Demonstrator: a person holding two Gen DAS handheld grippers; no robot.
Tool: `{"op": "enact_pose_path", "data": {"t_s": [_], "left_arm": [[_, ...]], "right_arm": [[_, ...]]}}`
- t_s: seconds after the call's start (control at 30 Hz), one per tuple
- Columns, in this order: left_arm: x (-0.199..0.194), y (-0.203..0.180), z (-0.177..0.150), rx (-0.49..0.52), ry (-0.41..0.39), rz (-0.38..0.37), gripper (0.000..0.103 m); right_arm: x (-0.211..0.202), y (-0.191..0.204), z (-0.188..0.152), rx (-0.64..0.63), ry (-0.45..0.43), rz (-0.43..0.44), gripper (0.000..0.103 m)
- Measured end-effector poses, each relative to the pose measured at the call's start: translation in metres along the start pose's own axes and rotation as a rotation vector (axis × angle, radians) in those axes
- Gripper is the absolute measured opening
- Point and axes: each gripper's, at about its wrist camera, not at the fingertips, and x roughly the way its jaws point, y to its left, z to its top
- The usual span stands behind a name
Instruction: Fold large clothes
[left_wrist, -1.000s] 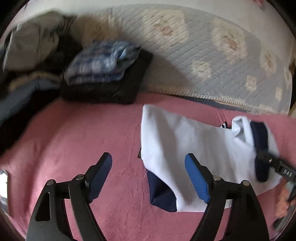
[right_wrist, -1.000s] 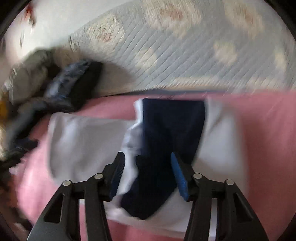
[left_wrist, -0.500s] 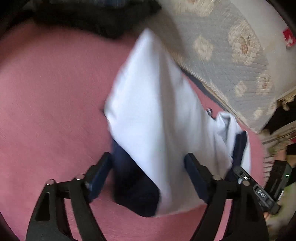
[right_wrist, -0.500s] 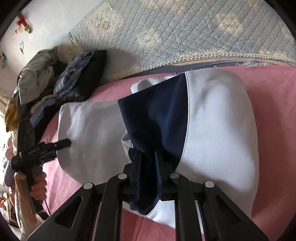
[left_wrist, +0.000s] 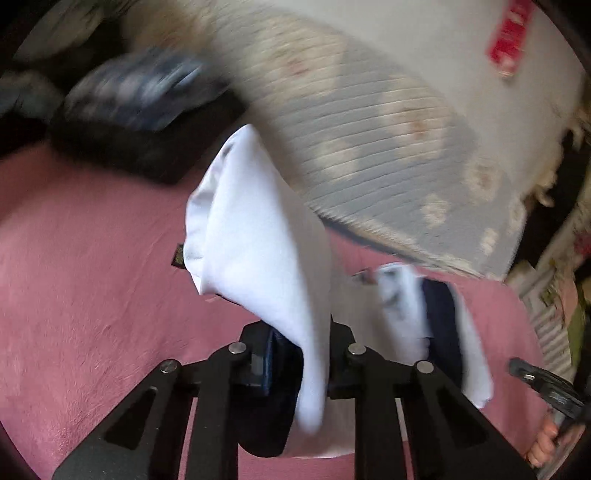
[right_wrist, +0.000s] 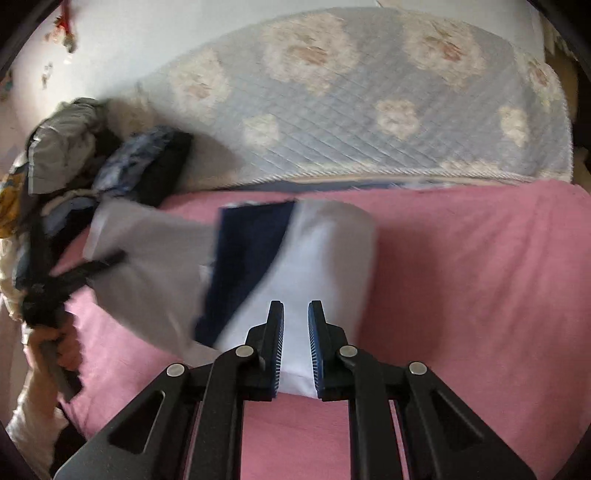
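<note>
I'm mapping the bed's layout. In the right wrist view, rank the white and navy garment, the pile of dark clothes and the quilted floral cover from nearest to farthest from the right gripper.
1. White and navy garment, at the right gripper.
2. Pile of dark clothes, upper left.
3. Quilted floral cover, along the back.

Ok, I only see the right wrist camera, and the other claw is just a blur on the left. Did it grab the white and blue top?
Observer: Yes. The left claw has just been closing, and its pads now pinch white and navy folds of the top.
Child: Is anything sticking out of the top on that side?
Observer: A small dark label pokes out at its edge, over the pink cover.
</note>
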Motion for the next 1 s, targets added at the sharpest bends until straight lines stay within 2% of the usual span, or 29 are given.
{"op": "enact_pose_path", "data": {"t_s": [0.07, 0.17, 0.23, 0.3, 0.37, 0.43, 0.5, 0.57, 0.63, 0.7, 0.77, 0.87, 0.97, 1.0], "left_arm": [[-0.01, -0.026, 0.006, 0.042, -0.021, -0.044, 0.017], [-0.015, -0.083, 0.012, 0.13, -0.035, -0.099, 0.015], [-0.005, -0.121, 0.011, 0.176, -0.022, -0.122, 0.015], [0.01, -0.163, 0.002, 0.266, -0.009, -0.122, 0.015], [0.031, -0.198, -0.013, 0.342, 0.009, -0.112, 0.015], [0.051, -0.216, -0.03, 0.354, 0.062, -0.133, 0.015], [0.068, -0.227, -0.051, 0.355, 0.109, -0.148, 0.015], [0.076, -0.231, -0.068, 0.369, 0.122, -0.162, 0.015], [0.077, -0.229, -0.08, 0.366, 0.118, -0.199, 0.017], [0.071, -0.222, -0.082, 0.339, 0.118, -0.277, 0.033], [0.074, -0.213, -0.075, 0.253, 0.146, -0.364, 0.038], [0.069, -0.203, -0.068, 0.189, 0.157, -0.411, 0.04], [0.04, -0.191, -0.065, 0.209, 0.126, -0.475, 0.063], [0.027, -0.187, -0.063, 0.22, 0.104, -0.501, 0.066]], "right_arm": [[0.007, -0.015, -0.002, 0.004, 0.018, -0.046, 0.015], [0.014, -0.041, -0.009, 0.068, 0.027, -0.053, 0.015], [0.02, -0.057, -0.014, 0.11, 0.05, -0.067, 0.015], [0.019, -0.069, -0.014, 0.113, 0.06, -0.091, 0.015], [0.011, -0.08, -0.012, 0.137, 0.03, -0.099, 0.015], [-0.005, -0.09, -0.007, 0.181, -0.014, -0.104, 0.015], [-0.025, -0.096, -0.003, 0.176, -0.092, -0.119, 0.015], [-0.039, -0.099, -0.001, 0.157, -0.155, -0.144, 0.015], [-0.044, -0.101, 0.0, 0.162, -0.177, -0.099, 0.015], [-0.044, -0.1, 0.002, 0.172, -0.184, -0.022, 0.015], [-0.044, -0.088, 0.005, 0.141, -0.189, 0.01, 0.015], [-0.046, -0.063, 0.006, 0.071, -0.201, 0.005, 0.015], [-0.045, -0.049, 0.005, 0.025, -0.22, -0.031, 0.015], [-0.045, -0.047, 0.005, 0.017, -0.228, -0.039, 0.015]]}}
